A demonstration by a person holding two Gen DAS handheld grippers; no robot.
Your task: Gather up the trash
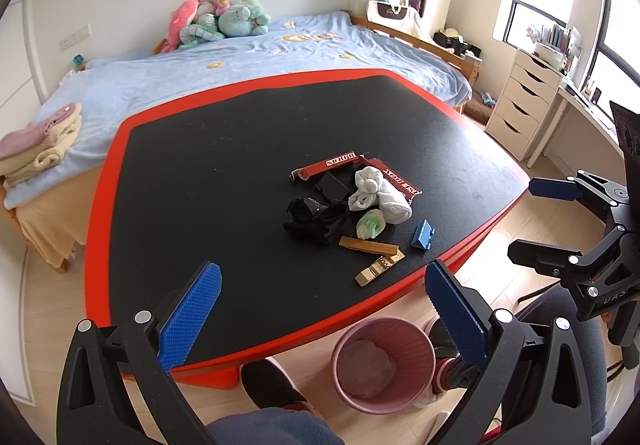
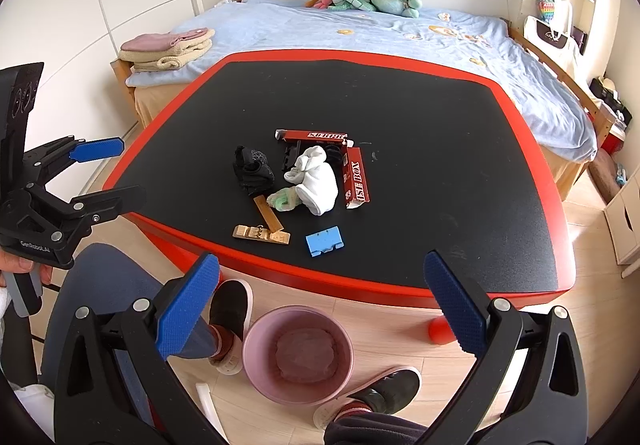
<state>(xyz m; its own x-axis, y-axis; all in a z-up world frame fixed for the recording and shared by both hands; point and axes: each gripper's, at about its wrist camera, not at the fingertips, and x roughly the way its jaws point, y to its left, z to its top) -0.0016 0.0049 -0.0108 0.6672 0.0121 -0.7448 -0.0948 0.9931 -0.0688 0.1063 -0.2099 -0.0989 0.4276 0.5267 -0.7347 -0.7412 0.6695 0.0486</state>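
Note:
A small heap lies on the black table (image 1: 224,165) (image 2: 440,149): a red torn box (image 1: 338,164) (image 2: 356,177), a white sock roll (image 1: 380,193) (image 2: 318,181), a black sock bundle (image 1: 314,217) (image 2: 252,167), a green-white wad (image 1: 370,227) (image 2: 283,200), wooden pieces (image 1: 376,255) (image 2: 262,235) and a blue plastic piece (image 1: 422,235) (image 2: 325,241). A pink bin (image 1: 384,363) (image 2: 298,355) stands on the floor below the table's near edge. My left gripper (image 1: 324,309) (image 2: 106,173) and my right gripper (image 2: 324,303) (image 1: 532,217) both hover open and empty, short of the heap.
A bed (image 1: 248,61) with a blue cover, plush toys (image 1: 218,19) and folded towels (image 1: 38,147) lies beyond the table. White drawers (image 1: 520,101) stand at the right. The person's legs and dark slippers (image 2: 230,311) are by the bin on the wood floor.

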